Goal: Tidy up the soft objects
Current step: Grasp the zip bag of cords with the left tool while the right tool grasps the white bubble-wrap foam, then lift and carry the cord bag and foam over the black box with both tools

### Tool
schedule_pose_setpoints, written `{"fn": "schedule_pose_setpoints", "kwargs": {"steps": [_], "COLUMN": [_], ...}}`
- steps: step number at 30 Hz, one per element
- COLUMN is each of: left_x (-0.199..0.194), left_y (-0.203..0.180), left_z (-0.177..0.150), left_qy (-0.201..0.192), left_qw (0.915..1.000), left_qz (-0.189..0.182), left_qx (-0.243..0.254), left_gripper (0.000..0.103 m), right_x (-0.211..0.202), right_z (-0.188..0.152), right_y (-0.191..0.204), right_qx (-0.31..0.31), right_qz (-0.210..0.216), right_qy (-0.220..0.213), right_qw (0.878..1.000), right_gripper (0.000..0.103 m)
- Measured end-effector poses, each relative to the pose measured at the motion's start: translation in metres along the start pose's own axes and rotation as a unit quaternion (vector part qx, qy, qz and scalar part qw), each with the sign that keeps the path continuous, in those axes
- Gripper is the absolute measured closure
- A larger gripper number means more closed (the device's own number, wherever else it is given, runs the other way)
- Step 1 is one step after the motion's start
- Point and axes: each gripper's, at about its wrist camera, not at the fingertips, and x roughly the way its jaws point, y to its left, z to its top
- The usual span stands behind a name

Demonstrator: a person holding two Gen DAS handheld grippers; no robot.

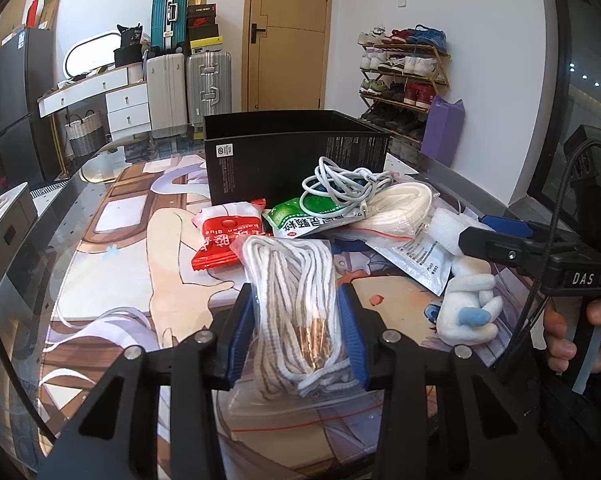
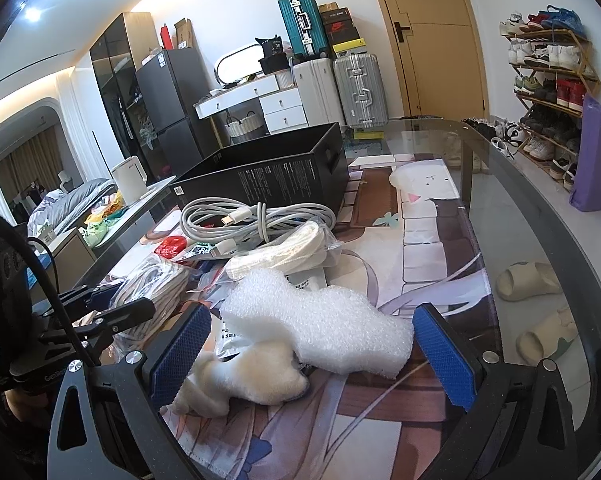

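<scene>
My left gripper [image 1: 296, 320] is shut on a clear bag of white shoelaces [image 1: 296, 300], just above the mat; the bag also shows in the right wrist view [image 2: 152, 288]. My right gripper [image 2: 312, 344] is open, its blue pads on either side of a white plush toy [image 2: 244, 376] and a white bubble-wrap piece [image 2: 320, 324]. The plush [image 1: 468, 304] lies at the right in the left wrist view. Behind lie a red packet [image 1: 224, 240], a green packet [image 1: 300, 220], a coiled white cable [image 1: 340, 188], a bag of white cord [image 1: 396, 208] and an open black box [image 1: 292, 152].
The table is glass with a printed mat [image 1: 132, 248] on it. Its curved edge [image 2: 548, 216] runs along the right. A flat clear pouch [image 1: 416, 256] lies beside the plush. Suitcases, drawers and a shoe rack stand beyond the table.
</scene>
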Motion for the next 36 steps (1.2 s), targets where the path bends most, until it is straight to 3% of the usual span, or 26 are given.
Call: {"fn": "schedule_pose_setpoints", "kwargs": {"steps": [9, 12, 14, 17, 20, 26, 36], "left_x": [-0.005, -0.007, -0.008, -0.01, -0.011, -0.012, -0.018], "left_y": [0.002, 0.002, 0.002, 0.003, 0.003, 0.004, 0.006], "left_z": [0.002, 0.002, 0.003, 0.003, 0.004, 0.004, 0.007], "left_qy": [-0.006, -0.008, -0.01, -0.014, -0.015, -0.017, -0.026], "left_qw": [1.0, 1.0, 0.9999, 0.9999, 0.9999, 0.9998, 0.9996], "left_qz": [-0.002, -0.002, -0.003, -0.004, -0.003, -0.002, -0.003], "left_qx": [-0.003, -0.003, -0.004, -0.006, -0.007, -0.008, -0.014], "left_gripper": [0.067, 0.067, 0.067, 0.067, 0.067, 0.067, 0.067], "right_x": [0.0, 0.0, 0.0, 0.0, 0.0, -0.005, -0.018], "right_z": [-0.001, -0.001, -0.001, -0.002, -0.002, -0.004, -0.004], "right_y": [0.002, 0.003, 0.003, 0.002, 0.0, 0.001, 0.003], "right_qx": [-0.003, -0.005, -0.006, -0.004, -0.005, -0.015, -0.024], "right_qz": [0.003, 0.007, 0.007, 0.006, 0.006, 0.009, 0.014], "right_qy": [0.003, 0.004, 0.007, 0.007, 0.009, 0.001, -0.02], "right_qw": [1.0, 1.0, 1.0, 1.0, 1.0, 1.0, 0.999], "right_gripper": [0.001, 0.009, 0.021, 0.026, 0.04, 0.047, 0.048]}}
